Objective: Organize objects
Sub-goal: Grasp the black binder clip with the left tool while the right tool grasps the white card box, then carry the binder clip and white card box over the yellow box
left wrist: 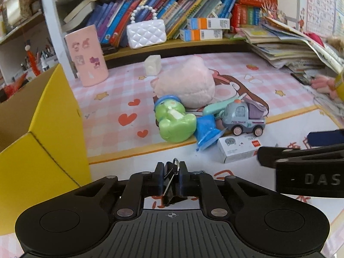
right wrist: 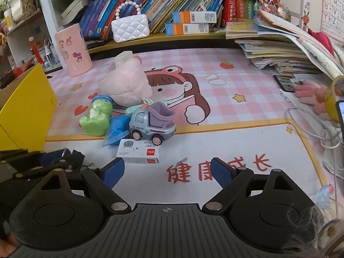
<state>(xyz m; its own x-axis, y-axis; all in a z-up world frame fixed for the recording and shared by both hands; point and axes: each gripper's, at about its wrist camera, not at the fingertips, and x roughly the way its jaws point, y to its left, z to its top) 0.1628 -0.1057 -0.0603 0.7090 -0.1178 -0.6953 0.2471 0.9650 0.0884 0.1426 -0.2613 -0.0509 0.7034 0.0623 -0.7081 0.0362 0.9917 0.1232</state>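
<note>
L gripper (left wrist: pixel 171 173) is clenched on a black binder clip (left wrist: pixel 172 185): clip sits pinched btwn the two fingers, wire loop poking up past the tips, black body hanging low toward the camera, above the desk mat (left wrist: pixel 215 68). Yellow box (left wrist: pixel 43 133) stands just left of it. R gripper (right wrist: pixel 167 172) has fingers spread wide w/ nothing btwn them (only mat lettering shows there). Far of both: toy truck (right wrist: pixel 150 124), green frog toy (right wrist: pixel 96 118), pink plush (right wrist: pixel 124 86), small white carton (right wrist: pixel 138 153) nearest the R fingers.
</note>
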